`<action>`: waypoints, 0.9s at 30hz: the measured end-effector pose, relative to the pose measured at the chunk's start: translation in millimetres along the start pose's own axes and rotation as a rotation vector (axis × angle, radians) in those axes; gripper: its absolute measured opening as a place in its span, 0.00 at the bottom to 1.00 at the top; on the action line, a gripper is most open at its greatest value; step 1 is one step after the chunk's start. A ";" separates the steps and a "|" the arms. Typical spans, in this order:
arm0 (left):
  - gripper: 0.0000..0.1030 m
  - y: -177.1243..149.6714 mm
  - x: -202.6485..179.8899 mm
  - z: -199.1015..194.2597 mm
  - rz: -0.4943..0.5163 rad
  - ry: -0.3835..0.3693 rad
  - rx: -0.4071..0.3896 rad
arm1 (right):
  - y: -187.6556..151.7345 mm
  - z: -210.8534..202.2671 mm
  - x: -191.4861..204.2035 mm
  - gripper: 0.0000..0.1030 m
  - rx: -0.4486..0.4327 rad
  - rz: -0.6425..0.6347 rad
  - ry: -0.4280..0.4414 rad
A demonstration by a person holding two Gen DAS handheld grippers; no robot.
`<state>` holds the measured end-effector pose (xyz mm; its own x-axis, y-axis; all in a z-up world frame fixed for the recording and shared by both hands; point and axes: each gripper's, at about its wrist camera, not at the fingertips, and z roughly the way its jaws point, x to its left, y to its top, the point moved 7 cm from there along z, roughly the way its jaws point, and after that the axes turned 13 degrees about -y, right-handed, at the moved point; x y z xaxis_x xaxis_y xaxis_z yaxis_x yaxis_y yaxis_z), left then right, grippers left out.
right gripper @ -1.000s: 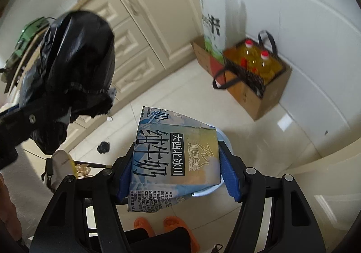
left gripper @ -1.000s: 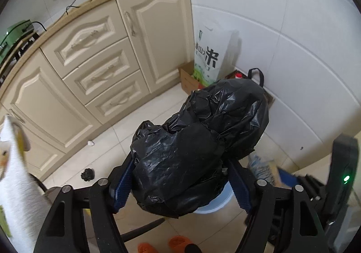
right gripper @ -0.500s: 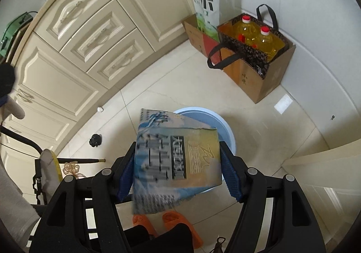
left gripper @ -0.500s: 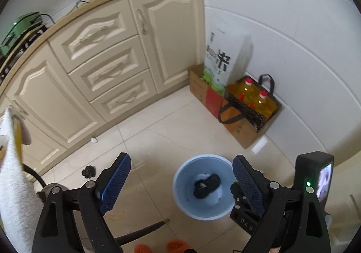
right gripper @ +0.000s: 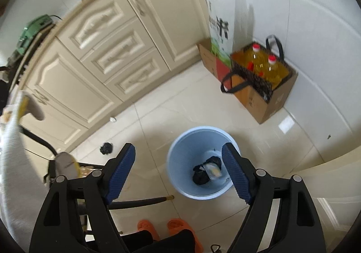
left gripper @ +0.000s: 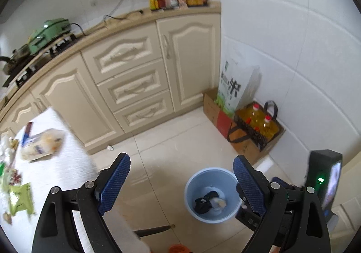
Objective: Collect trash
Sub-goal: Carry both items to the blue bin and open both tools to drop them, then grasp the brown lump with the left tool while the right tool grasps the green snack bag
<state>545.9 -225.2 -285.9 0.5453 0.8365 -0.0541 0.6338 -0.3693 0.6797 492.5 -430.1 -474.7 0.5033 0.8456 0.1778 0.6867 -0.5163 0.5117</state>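
Note:
A light blue bin stands on the tiled floor below both grippers. Inside it lie a crumpled black bag and a pale carton beside it. My left gripper hangs open above the floor just left of the bin, with nothing between its blue pads. My right gripper is over the bin's left rim; its jaws are opening and hold nothing. More litter lies on the white table at the left: a bread bag and a green packet.
Cream cabinets line the far side. By the tiled wall stand a rice sack and a cardboard box with oil bottles. A black scrap lies on the floor; a dark chair leg and orange slippers are near.
The black bag left my left gripper and lies in the bin. The milk carton dropped from my right gripper into the bin too. Both grippers opened and rose; the left view now shows the table.

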 end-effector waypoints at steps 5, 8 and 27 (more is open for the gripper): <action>0.94 -15.4 17.9 -75.1 -0.052 0.029 -0.092 | -0.3 -67.8 26.7 0.90 -0.091 -0.054 0.040; 0.94 -35.6 33.9 -123.2 -0.078 0.065 -0.143 | -1.4 -106.8 49.8 0.93 -0.147 -0.098 0.066; 0.98 -182.7 192.6 -286.4 -0.295 0.342 -0.238 | -54.1 -190.7 265.1 0.97 -0.255 -0.451 0.232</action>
<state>378.0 119.3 -210.9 0.1262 0.9906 -0.0537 0.5699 -0.0280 0.8213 488.7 -152.2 -294.9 0.0417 0.9973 0.0601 0.6437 -0.0728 0.7618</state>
